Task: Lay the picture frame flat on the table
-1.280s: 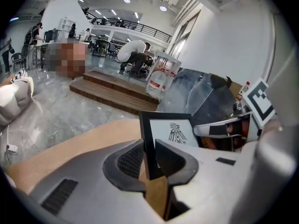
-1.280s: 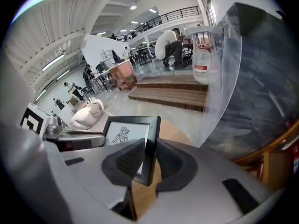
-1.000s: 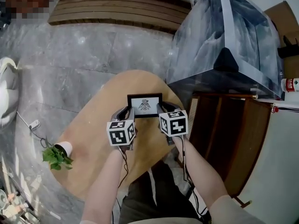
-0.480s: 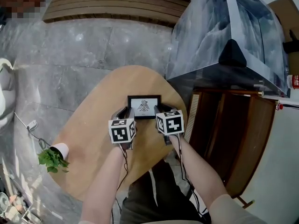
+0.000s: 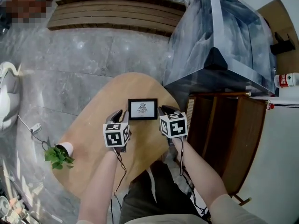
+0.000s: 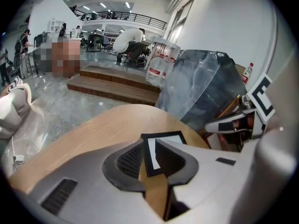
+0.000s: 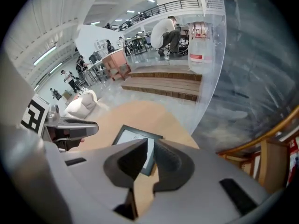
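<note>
The black picture frame (image 5: 142, 108), with a white mat and a small dark print, lies flat on the oval wooden table (image 5: 93, 139) near its far right edge. My left gripper (image 5: 120, 115) is just left of the frame's near corner, not touching it. My right gripper (image 5: 164, 110) stands beside the frame's right edge. In the left gripper view the frame (image 6: 168, 137) shows beyond the narrowly parted jaws of the left gripper (image 6: 150, 148). The right gripper view shows the frame (image 7: 131, 136) ahead of the right gripper (image 7: 148, 146), with nothing between the jaws.
A small potted plant (image 5: 58, 154) stands at the table's near left. A tall dark glass case (image 5: 219, 45) and a brown wooden cabinet (image 5: 224, 134) press close on the right. Wooden steps (image 5: 117, 8) lie beyond on the marble floor, and a cable with a plug (image 5: 33, 125) trails at left.
Both grippers flanked the frame's sides and held it before. They have since let go and drawn back toward me a little, and the frame rests flat on the table.
</note>
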Demonstrator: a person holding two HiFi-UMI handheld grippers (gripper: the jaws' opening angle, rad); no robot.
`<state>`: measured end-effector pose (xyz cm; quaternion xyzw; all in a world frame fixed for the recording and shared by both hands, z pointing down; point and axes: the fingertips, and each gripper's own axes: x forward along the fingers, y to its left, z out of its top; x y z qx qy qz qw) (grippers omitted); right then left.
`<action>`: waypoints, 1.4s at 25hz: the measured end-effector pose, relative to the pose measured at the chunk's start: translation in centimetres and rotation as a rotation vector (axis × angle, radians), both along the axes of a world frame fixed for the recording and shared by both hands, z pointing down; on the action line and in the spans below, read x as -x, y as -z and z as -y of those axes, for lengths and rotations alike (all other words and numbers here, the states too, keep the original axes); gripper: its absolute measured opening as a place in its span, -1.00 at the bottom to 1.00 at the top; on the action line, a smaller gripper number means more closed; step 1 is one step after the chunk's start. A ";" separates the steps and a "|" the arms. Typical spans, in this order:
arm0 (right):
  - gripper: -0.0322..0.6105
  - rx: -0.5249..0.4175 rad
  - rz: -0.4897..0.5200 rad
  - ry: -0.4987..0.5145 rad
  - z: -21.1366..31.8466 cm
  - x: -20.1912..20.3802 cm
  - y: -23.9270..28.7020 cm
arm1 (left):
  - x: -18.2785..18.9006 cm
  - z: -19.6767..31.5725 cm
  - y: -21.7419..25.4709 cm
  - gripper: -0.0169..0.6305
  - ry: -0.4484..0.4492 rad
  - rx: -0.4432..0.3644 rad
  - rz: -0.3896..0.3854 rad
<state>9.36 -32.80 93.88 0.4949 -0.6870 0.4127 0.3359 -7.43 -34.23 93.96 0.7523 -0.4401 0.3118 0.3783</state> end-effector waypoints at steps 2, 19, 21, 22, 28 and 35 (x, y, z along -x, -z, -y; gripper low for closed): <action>-0.83 -0.029 0.013 0.009 0.2 0.2 3.1 | 0.6 0.2 2.8 -0.75 0.008 -0.023 -0.003; -0.91 -0.462 0.135 0.036 -2.2 2.2 36.2 | 1.8 -2.1 35.2 -0.88 -0.058 -0.403 -0.064; -0.91 -0.501 0.157 0.036 -3.3 2.3 39.6 | 2.4 -3.1 38.3 -0.88 -0.056 -0.439 -0.063; -0.91 -0.515 0.171 0.034 -3.9 2.3 41.2 | 2.6 -3.7 39.9 -0.89 -0.053 -0.456 -0.065; -0.91 -0.618 0.258 0.052 -8.4 3.1 50.6 | 2.3 -7.5 49.7 -0.90 -0.065 -0.590 -0.118; -0.91 -0.798 0.228 0.166 -13.7 4.6 58.9 | 3.4 -12.9 59.1 -0.90 -0.029 -0.713 -0.181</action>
